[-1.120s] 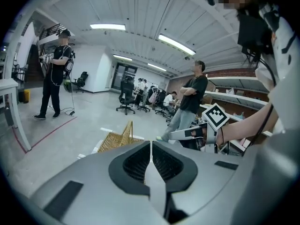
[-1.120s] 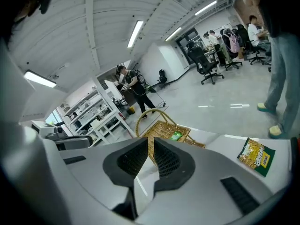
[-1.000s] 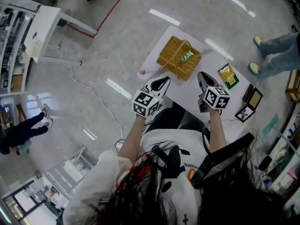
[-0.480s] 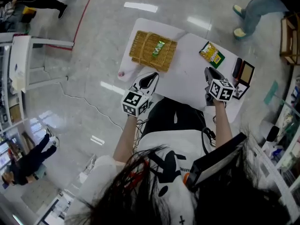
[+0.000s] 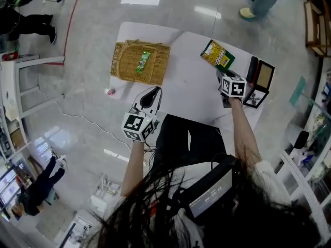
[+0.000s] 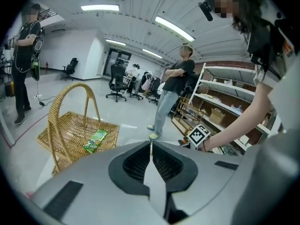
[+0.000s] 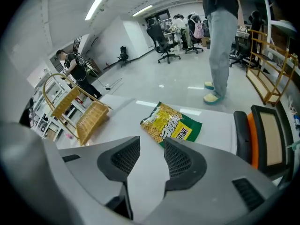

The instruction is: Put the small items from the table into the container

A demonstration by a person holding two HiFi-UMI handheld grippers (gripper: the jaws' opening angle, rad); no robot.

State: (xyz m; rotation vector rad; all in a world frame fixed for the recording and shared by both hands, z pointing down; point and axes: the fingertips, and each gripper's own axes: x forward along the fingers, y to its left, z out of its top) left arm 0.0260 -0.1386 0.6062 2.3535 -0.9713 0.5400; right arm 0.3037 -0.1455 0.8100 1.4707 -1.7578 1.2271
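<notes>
The right gripper (image 7: pixel 151 146) points down at the snack bag (image 7: pixel 171 125). Its jaws are opening with nothing between them, and the bag lies just past the tips. Probably it is spreading so the bag fits between the pads for a grab.

The left gripper (image 6: pixel 150 144) is clenched and empty at the near left edge of the table (image 5: pixel 191 94), facing the basket (image 6: pixel 77 132). It looks parked out of the way while the other one works.

The basket sits far left on the table, open top up and handle raised, so dropping things in should be easy. A green packet (image 5: pixel 143 62) lies flat inside it, so that one seems done.

The snack bag lies flat at the far right, well apart from the basket, so it needs a carry across the table once gripped.

Counts:
- one basket
- one green packet, in the basket
- one snack bag, on the table
- one small pink thing (image 5: pixel 110 92) at the table's left edge near the basket, too small to name
- three dark flat pieces (image 5: pixel 264 75) bunched at the right edge; can't tell if they count as items to move
- two grippers
</notes>
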